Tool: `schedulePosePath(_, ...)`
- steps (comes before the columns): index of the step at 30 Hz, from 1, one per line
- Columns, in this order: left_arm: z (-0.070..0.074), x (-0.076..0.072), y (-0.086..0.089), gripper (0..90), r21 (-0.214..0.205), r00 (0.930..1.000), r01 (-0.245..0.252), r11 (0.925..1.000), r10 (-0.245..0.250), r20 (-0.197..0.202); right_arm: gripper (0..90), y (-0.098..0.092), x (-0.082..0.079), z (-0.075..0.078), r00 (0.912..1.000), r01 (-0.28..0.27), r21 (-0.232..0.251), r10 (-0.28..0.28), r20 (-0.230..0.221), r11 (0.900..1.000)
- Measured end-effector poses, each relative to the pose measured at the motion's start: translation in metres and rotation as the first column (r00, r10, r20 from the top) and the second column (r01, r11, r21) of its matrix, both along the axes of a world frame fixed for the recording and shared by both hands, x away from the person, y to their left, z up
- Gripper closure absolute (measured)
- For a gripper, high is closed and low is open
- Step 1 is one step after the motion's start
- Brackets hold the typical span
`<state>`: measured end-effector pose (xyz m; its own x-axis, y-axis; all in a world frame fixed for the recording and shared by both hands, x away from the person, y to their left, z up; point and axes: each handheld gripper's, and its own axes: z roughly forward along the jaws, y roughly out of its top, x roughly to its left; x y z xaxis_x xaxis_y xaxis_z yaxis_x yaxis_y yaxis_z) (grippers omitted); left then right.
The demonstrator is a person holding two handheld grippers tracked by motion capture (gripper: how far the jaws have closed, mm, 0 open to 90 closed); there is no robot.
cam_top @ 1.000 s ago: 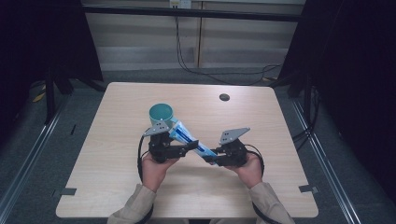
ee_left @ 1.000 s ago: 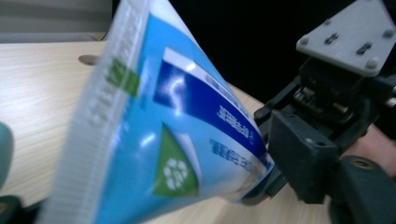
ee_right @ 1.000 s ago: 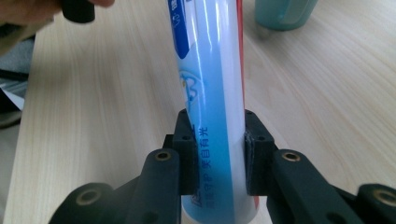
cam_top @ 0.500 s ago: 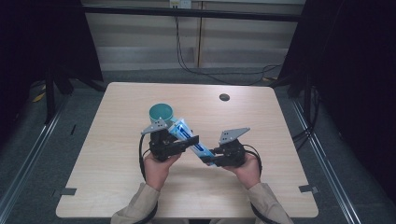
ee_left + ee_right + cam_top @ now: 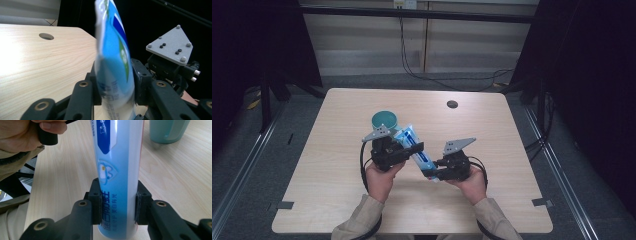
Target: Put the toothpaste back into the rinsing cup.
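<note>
A person sits at a pale wooden bench point(image 5: 337, 200) with a gripper in each hand, and a blue and white tube point(image 5: 413, 148) slants between the two, held up off the wood. A teal cup point(image 5: 384, 120) stands just beyond the tube's upper end.

At the left, the left gripper point(image 5: 412, 149) has just been closing. A second ago its jaws stood wide around the tube's upper, flat end; now, in the left gripper view, both jaws press on the tube point(image 5: 113, 67) and clench it.

At the right, the right gripper point(image 5: 432, 172) has the tube's lower end between its jaws. They have just been opening a little. In the right gripper view the pads point(image 5: 96, 200) sit against the tube point(image 5: 117, 170) on both sides, so the grasp looks light rather than let go.

Both hands have kept their places. This looks like a handover: the tube is passing from the right gripper to the left, and the right has yet to release fully.
</note>
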<state>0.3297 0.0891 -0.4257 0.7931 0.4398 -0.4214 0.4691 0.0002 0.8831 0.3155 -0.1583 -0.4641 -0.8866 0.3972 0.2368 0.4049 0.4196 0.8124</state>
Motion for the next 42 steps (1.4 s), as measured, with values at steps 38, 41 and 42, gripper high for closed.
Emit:
schedulePosePath(38, 0.021, 0.005, 0.011, 74.5, 0.064, 0.9983, -0.050, 0.9967, 0.048, 0.032, 17.9, -0.017, -0.001, -0.003, 0.9879, 0.135, -0.044, -0.131, 0.083, 0.9899)
schedulePosePath(41, 0.023, 0.006, 0.014, 74.5, 0.078, 0.9979, -0.058, 0.9952, 0.056, 0.033, 14.9, -0.023, -0.003, -0.011, 0.9859, 0.156, -0.089, -0.150, 0.075, 0.9837)
schedulePosePath(42, 0.023, 0.006, 0.014, 74.5, 0.078, 0.9979, -0.058, 0.9952, 0.056, 0.033, 14.9, -0.023, -0.003, -0.011, 0.9859, 0.156, -0.089, -0.150, 0.075, 0.9837)
